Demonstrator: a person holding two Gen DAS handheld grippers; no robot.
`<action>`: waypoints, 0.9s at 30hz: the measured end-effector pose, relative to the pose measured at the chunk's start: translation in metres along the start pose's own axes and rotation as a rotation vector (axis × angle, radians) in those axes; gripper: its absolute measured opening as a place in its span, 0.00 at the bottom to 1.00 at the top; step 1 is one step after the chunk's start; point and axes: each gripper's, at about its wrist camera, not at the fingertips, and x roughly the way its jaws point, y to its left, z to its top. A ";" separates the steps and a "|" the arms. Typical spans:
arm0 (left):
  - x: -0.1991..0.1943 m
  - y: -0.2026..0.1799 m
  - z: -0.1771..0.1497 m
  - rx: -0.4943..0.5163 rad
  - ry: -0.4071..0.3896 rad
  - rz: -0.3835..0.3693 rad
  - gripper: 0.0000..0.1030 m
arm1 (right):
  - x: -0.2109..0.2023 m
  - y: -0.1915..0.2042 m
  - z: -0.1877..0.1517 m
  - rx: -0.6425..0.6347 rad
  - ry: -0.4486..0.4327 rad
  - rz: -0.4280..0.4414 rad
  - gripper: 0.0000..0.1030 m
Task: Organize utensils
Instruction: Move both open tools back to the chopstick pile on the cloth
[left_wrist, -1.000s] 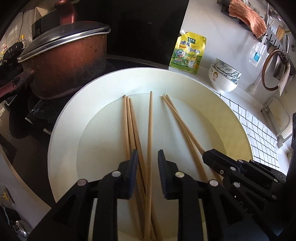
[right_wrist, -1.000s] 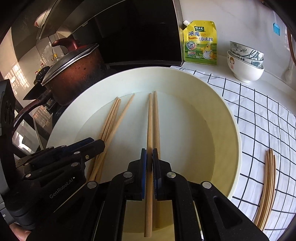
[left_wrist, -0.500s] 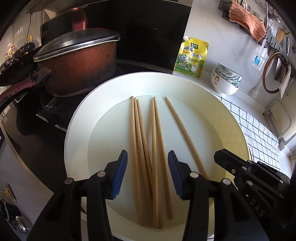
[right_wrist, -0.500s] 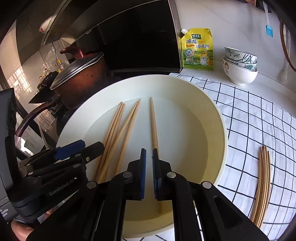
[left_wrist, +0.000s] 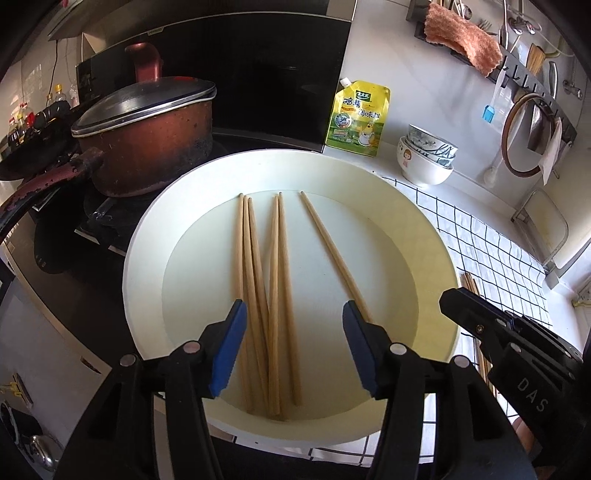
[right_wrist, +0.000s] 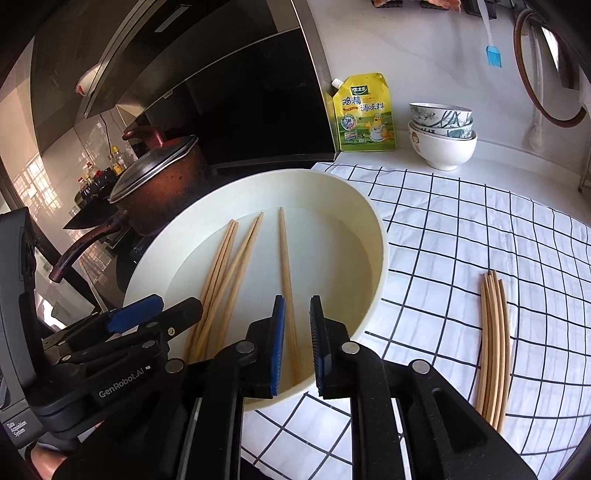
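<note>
A wide cream basin (left_wrist: 155, 236) holds several wooden chopsticks (left_wrist: 275, 258), with one lone chopstick (left_wrist: 332, 251) lying apart to their right. My left gripper (left_wrist: 293, 347) hangs above the basin's near side. Its jaws are opening and nothing is between the pads. In the right wrist view, my right gripper (right_wrist: 298, 343) hovers over the basin's near rim (right_wrist: 380, 258). Its jaws are opening by a narrow gap, and the lone chopstick (right_wrist: 284, 258) lies below, untouched. A bundle of chopsticks (right_wrist: 493, 347) rests on the checked cloth (right_wrist: 461, 240).
A rusty lidded pot (left_wrist: 147, 136) stands on the stove left of the basin. A yellow seasoning pouch (left_wrist: 358, 118) and stacked bowls (left_wrist: 428, 158) stand by the back wall. A wall rack (left_wrist: 524, 70) carries an orange cloth and utensils.
Both grippers drew back and up from the basin. The left jaws widened off the middle chopstick. The right jaws parted slightly, and one chopstick of the right pair now lies beside the middle one.
</note>
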 end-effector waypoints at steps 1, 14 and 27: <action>-0.001 -0.003 -0.001 0.002 0.001 -0.006 0.52 | -0.003 -0.002 -0.001 0.003 -0.003 -0.005 0.13; -0.016 -0.053 -0.019 0.062 -0.003 -0.069 0.55 | -0.043 -0.043 -0.021 0.054 -0.048 -0.064 0.20; -0.017 -0.115 -0.040 0.149 0.017 -0.159 0.64 | -0.080 -0.123 -0.056 0.161 -0.057 -0.191 0.25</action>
